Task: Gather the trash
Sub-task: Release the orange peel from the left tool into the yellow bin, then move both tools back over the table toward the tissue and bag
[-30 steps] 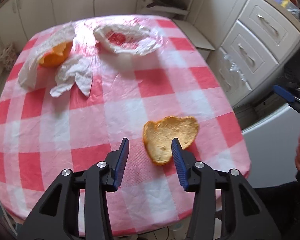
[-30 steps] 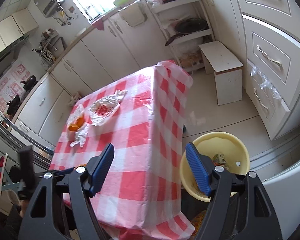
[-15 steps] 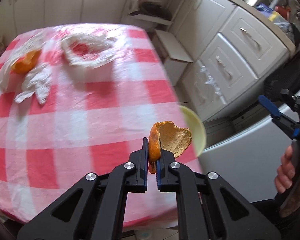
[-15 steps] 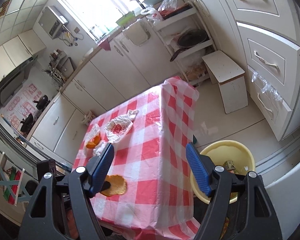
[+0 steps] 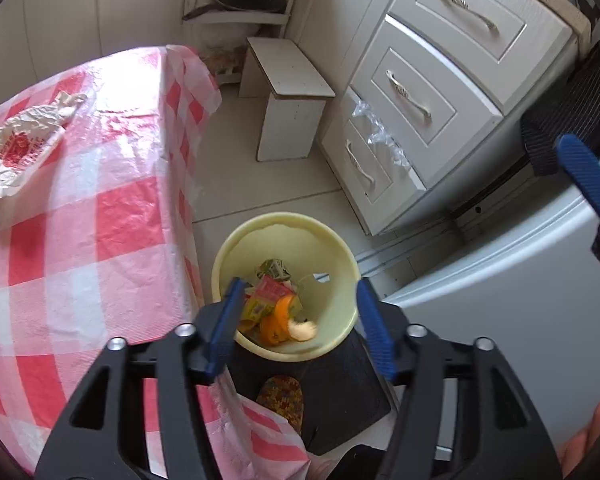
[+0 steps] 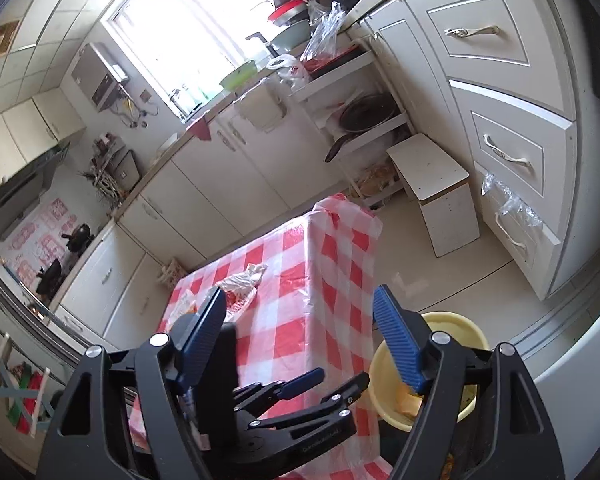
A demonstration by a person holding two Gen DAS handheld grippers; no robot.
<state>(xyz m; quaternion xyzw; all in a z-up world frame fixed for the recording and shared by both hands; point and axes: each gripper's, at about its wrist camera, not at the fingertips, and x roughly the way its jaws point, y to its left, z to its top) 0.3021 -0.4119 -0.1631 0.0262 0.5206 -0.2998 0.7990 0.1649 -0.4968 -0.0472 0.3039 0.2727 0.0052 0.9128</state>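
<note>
My left gripper (image 5: 300,292) hangs over the yellow bin (image 5: 340,248) on the floor beside the table. Its jaws are opening and nothing is between them. A piece of orange peel (image 5: 284,316) lies blurred inside the bin among wrappers. From the right wrist view the left gripper (image 6: 336,380) sits low, next to the bin (image 6: 456,324). My right gripper (image 6: 300,296) is open and holds nothing, high above the table's near end. A crumpled plastic bag (image 5: 20,148) lies on the red-checked tablecloth (image 5: 80,240). Something orange in white wrapping (image 6: 184,304) is half hidden behind a finger.
A white stool (image 5: 288,92) stands on the tiled floor past the bin. White drawers (image 5: 420,100) line the right side, one holding a scrap of plastic. The bin rests on a dark mat by a patterned slipper (image 5: 280,400). A white appliance (image 5: 500,300) is at right.
The left gripper shut on the orange peel on the table, carried it right over the bin, and its jaws parted; the peel now lies in the bin. The right gripper rose a little, still open.
</note>
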